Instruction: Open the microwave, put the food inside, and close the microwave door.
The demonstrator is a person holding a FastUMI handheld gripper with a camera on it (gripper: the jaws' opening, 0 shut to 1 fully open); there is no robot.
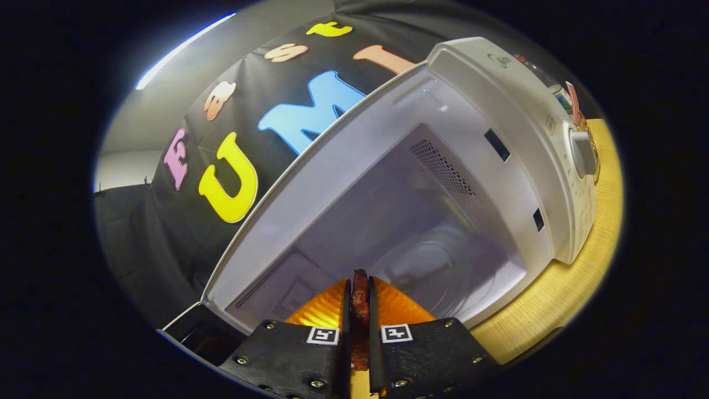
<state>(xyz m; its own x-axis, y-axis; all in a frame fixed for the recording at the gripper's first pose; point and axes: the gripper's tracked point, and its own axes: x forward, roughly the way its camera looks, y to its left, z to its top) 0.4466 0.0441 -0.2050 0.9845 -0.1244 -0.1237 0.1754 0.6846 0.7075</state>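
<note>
Clamped between the 2 fingers of the gripper [360, 310], the food [360, 302], a thin dark-red strip, keeps the jaws narrow. Just beyond, the microwave [498, 111] stands open on the wooden tabletop [559, 293], cavity facing the fingers, its dial [582, 153] alongside.
</note>
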